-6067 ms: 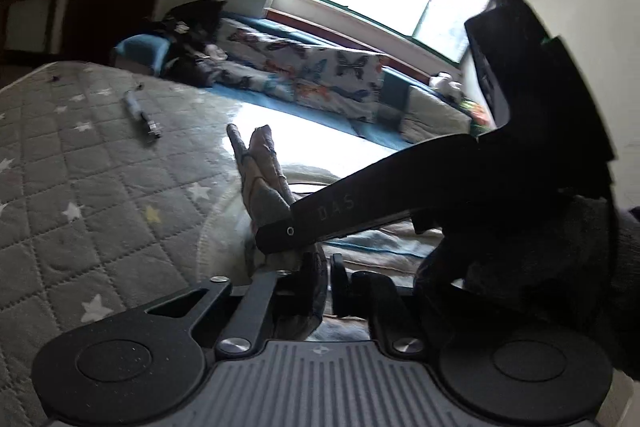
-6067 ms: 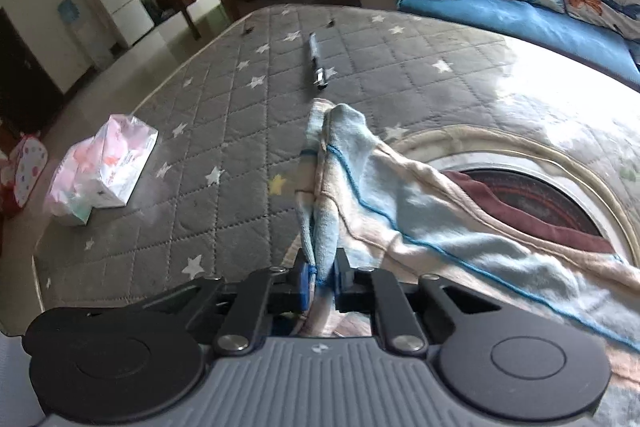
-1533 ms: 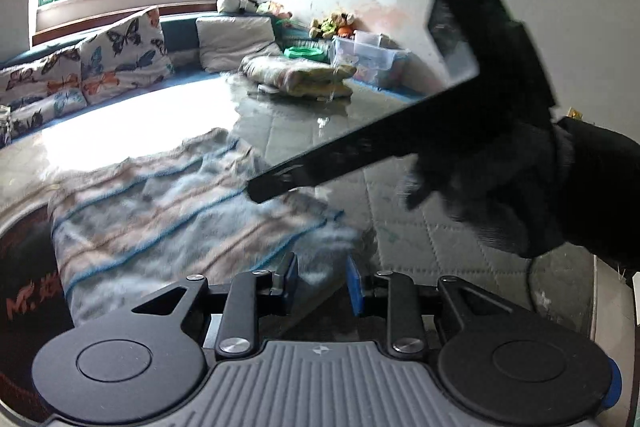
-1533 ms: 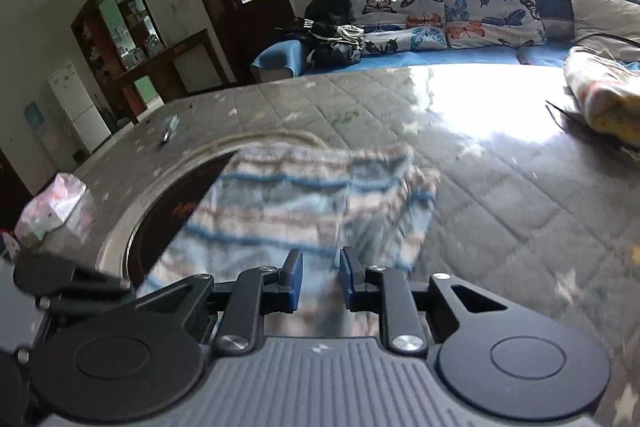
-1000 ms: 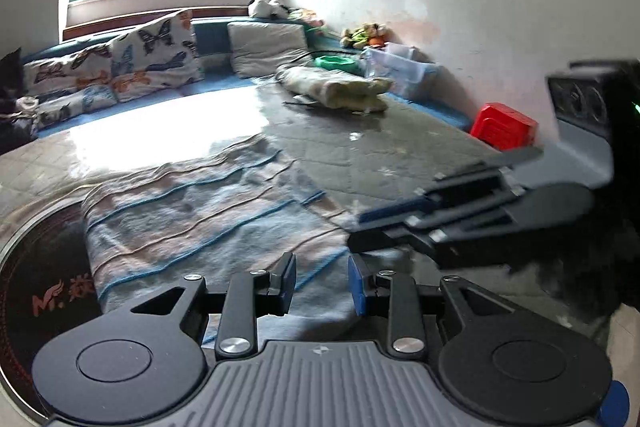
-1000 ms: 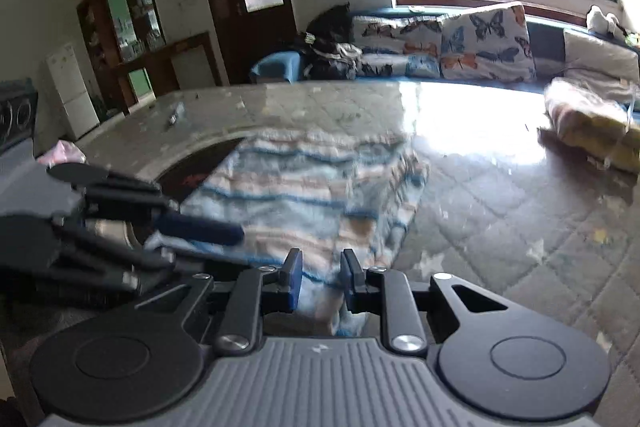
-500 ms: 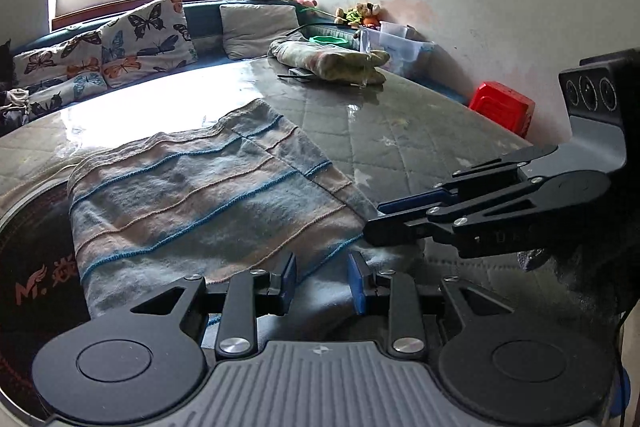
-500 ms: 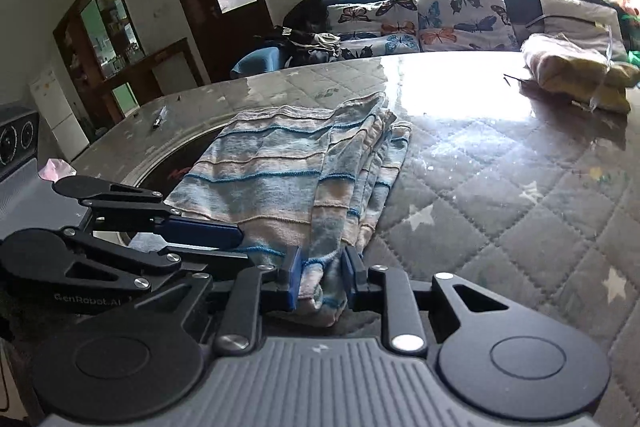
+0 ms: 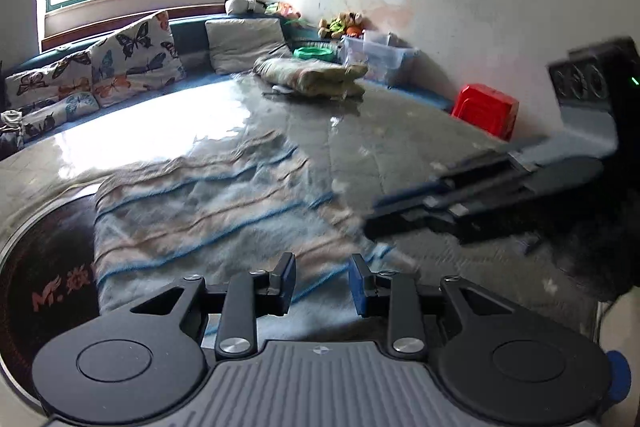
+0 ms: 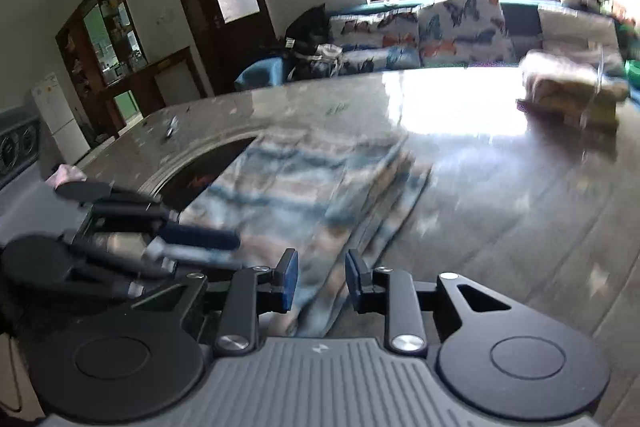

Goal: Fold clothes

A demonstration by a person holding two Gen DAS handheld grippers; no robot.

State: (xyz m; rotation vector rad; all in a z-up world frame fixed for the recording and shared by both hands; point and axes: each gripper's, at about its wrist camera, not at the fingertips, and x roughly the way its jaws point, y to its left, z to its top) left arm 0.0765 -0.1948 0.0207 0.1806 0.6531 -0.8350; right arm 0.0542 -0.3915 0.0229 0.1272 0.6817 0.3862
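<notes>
A striped blue, grey and tan garment lies folded flat on the grey quilted mat; it also shows in the right wrist view. My left gripper is open and empty just above the garment's near edge. My right gripper is open and empty over the garment's near right corner. The right gripper also shows at the right of the left wrist view. The left gripper also shows at the left of the right wrist view. Both views are blurred.
A round dark red patch with a pale rim lies partly under the garment. A folded blanket sits at the far side. A red stool, storage boxes, butterfly cushions and a pen are around.
Both grippers have let go of the garment and now stand open. In the last half second both pulled back and up a little from the folded garment, which stays flat.
</notes>
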